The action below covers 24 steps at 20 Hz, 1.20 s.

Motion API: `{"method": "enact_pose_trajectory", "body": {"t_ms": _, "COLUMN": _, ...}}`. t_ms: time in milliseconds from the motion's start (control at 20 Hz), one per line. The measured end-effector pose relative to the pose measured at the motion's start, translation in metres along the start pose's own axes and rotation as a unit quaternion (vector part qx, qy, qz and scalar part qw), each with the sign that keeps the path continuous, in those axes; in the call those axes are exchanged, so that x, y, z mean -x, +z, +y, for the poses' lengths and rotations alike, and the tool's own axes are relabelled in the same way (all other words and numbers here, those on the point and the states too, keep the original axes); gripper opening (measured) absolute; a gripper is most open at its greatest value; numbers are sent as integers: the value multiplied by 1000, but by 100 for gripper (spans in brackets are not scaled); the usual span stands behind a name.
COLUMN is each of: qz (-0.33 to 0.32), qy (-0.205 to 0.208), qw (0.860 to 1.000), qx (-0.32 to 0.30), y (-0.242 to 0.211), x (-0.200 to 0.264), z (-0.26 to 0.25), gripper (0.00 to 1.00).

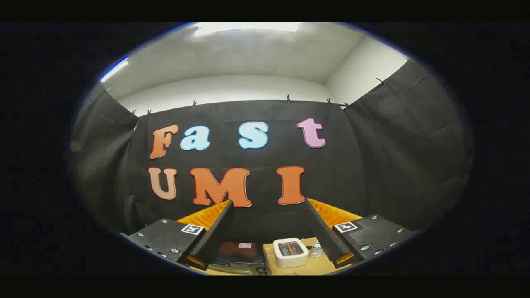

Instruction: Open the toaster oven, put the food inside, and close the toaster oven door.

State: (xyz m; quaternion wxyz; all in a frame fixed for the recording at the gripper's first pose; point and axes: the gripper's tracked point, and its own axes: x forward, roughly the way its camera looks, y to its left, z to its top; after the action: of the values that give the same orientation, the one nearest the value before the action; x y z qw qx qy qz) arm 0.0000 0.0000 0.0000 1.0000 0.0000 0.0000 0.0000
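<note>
My gripper (268, 203) is held high and tilted up toward the booth wall, open, with nothing between its fingers. Far below, between the fingers, a dark toaster oven (241, 251) stands on the wooden table (308, 267), seen from above; its door state is too small to tell. To its right sits a small white slot toaster (290, 251).
A small white bottle (316, 249) stands on the table just right of the white toaster, close to the right finger in the view. Black cloth walls enclose the booth at the back and both sides, with a white ceiling above.
</note>
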Motion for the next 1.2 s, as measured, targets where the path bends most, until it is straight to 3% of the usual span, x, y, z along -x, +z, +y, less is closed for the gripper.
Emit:
{"method": "enact_pose_trajectory", "body": {"t_ms": 850, "qz": 7, "qy": 11, "qw": 1000, "qx": -1, "y": -2, "x": -4, "z": 6, "gripper": 98}}
{"method": "enact_pose_trajectory", "body": {"t_ms": 1200, "qz": 45, "qy": 32, "qw": 998, "qx": -15, "y": -37, "x": 1, "z": 31, "gripper": 98}}
